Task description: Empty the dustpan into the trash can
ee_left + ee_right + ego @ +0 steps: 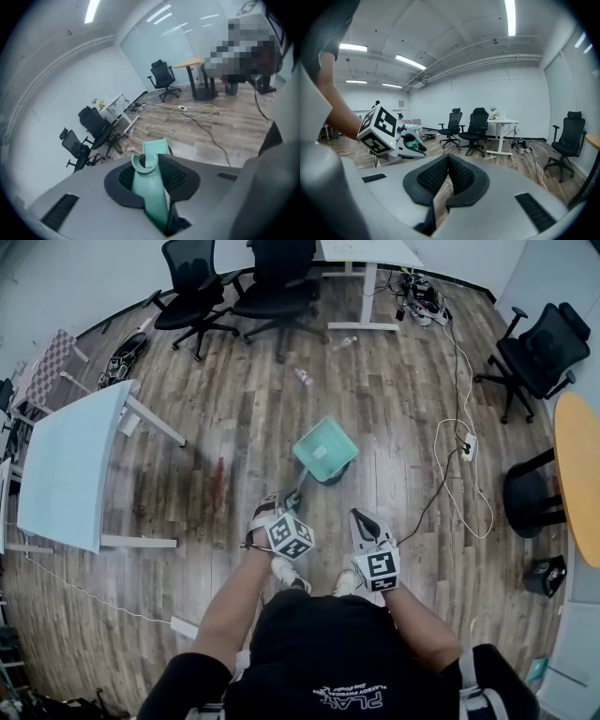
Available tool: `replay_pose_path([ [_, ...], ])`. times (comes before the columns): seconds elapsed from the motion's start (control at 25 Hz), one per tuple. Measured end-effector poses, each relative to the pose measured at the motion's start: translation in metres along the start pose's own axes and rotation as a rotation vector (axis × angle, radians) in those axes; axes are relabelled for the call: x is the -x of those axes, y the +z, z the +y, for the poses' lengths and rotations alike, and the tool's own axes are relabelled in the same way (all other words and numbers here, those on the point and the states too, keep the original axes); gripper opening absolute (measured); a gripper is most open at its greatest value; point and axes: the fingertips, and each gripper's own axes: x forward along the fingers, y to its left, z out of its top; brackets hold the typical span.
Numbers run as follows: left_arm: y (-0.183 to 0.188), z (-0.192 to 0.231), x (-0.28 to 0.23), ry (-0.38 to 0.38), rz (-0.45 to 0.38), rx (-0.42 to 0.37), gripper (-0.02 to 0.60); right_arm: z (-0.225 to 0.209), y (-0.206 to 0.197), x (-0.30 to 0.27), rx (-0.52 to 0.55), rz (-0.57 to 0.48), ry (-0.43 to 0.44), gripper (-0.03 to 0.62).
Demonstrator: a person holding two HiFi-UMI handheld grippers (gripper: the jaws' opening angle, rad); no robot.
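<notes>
Your head camera looks steeply down from well above the wooden floor (234, 427). Your torso fills its bottom edge, with the left gripper (284, 507) and right gripper (362, 521) just ahead of it. The left gripper view sits close behind its jaws, rolled so the room tilts, and faces along the green dustpan (151, 197) toward the black office chairs (93, 124). The right gripper view sits level, facing those chairs and the white desk (502, 123), with the left gripper's marker cube (378, 127) near at its left. All three views share the chairs.
</notes>
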Motion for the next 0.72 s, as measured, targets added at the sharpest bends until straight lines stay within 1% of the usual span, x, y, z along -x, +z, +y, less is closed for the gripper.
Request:
replay_pose_path([
  [0.08,-0.002,0.006,0.001,-0.003,-0.018,0.107,0.089,0.001,0.0,-0.002,0.003,0.003,0.005,0.023],
  [0.32,-0.006,0.022,0.009,0.007,-0.054,0.342,0.089,0.001,0.0,-0.008,0.02,0.01,0.006,0.023],
  [0.56,-0.026,0.046,0.027,0.035,-0.088,0.595,0.089,0.011,0.006,-0.02,0.024,0.018,0.028,0.023],
  [0.64,-0.034,0.053,0.034,0.055,-0.094,0.655,0.089,0.016,0.007,-0.025,0.025,0.023,0.037,0.023],
  [0.72,-0.042,0.061,0.04,0.079,-0.098,0.695,0.089,0.02,0.007,-0.031,0.031,0.026,0.042,0.023],
])
